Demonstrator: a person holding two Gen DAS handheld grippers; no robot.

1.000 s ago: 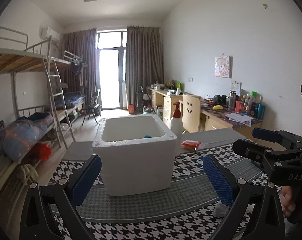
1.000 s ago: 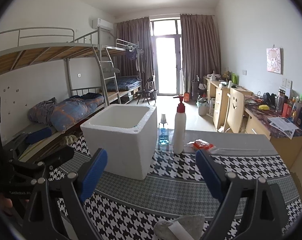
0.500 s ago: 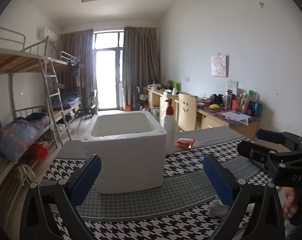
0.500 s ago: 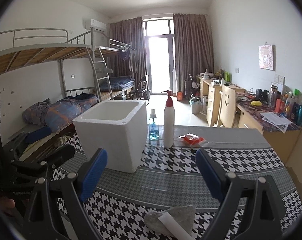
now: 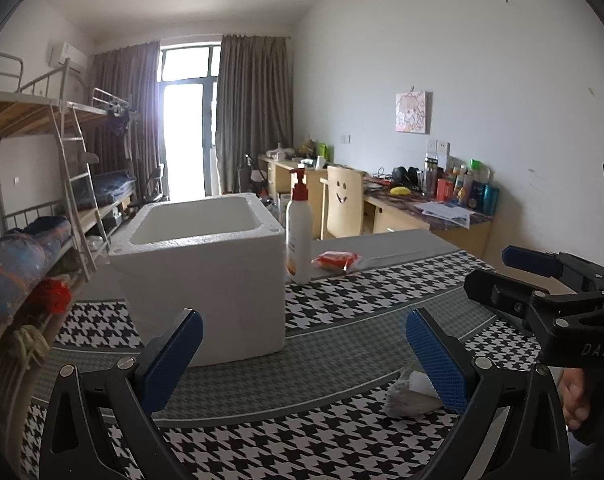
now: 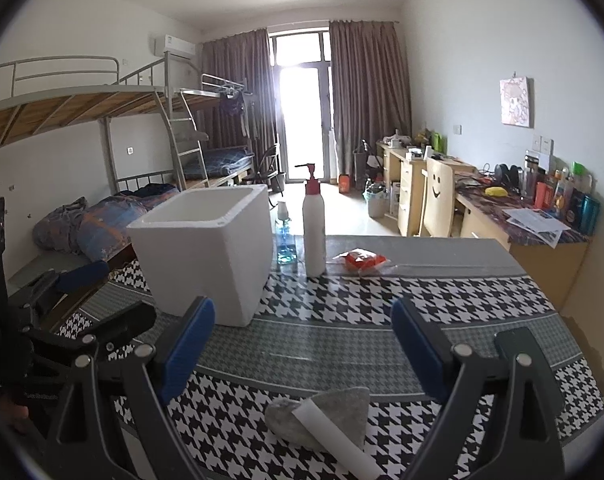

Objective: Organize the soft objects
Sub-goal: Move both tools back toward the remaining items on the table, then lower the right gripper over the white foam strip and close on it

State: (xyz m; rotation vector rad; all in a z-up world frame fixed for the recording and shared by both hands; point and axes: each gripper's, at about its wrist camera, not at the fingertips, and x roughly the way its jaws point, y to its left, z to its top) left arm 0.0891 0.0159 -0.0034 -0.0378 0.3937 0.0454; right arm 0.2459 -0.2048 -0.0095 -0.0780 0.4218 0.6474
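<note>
1. Grey soft pouch with a white paper tube across it: lies on the houndstooth surface, nearest to me, just below and between the fingers of my right tool. I judge this the piece to lift next; I would lower straight over its bulk, clear of the tube, and pinch the cloth, not the paper.
2. Right tool: jaws spread wide, holding and touching nothing.
3. Left tool: likewise wide apart and empty; the pouch sits by its right finger.
4. White foam box: open-topped, farther back on the left, the likely destination.
5. Pump bottle and red packet: beyond the box, well apart from both tools.
</note>
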